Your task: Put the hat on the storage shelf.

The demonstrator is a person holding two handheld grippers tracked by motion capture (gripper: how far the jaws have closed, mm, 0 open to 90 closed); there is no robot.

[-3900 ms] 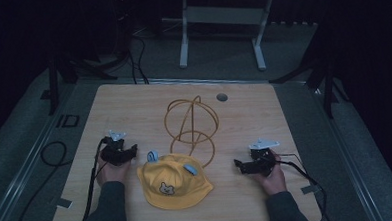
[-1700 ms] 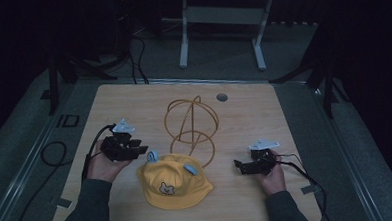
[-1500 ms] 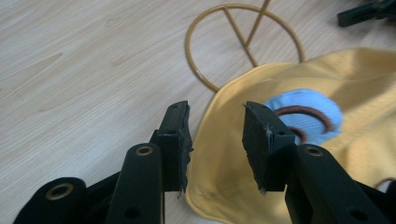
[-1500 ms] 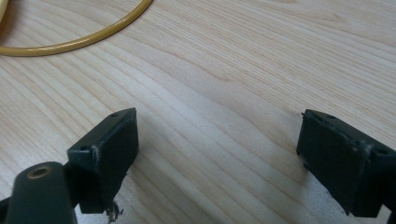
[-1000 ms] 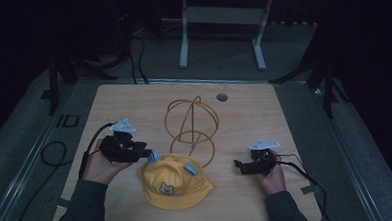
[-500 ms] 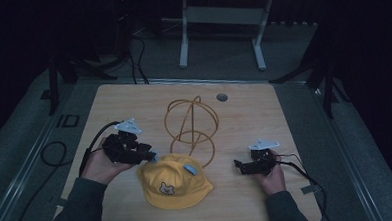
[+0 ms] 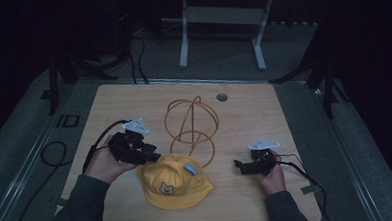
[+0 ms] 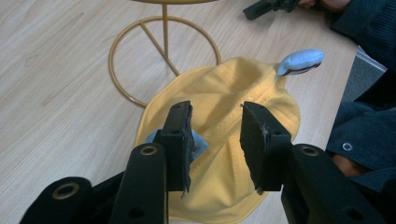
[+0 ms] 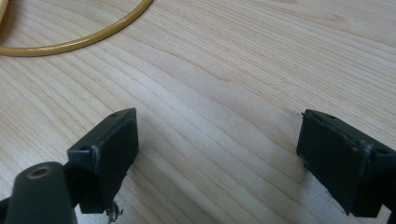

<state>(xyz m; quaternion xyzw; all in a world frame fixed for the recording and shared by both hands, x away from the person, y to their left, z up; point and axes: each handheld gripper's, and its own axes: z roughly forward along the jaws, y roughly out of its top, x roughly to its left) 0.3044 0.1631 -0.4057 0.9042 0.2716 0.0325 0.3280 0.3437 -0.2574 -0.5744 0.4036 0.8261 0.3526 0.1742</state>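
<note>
Since a few seconds ago the left hand-held gripper has come in from the counter's nine o'clock side to the yellow bear hat, so a grasp looks near. Its jaws straddle the crown, gapped, not pinching. The hat lies at six o'clock of the gold wire stand. The right hand-held gripper rests open at four o'clock.

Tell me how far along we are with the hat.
Nothing looks finished: the hat lies flat on the table, off the wire stand. In hand: the left tongs hover open over its crown, not gripping. The right tongs rest open, apart. Left: grip it and probably hang it on the stand.
</note>
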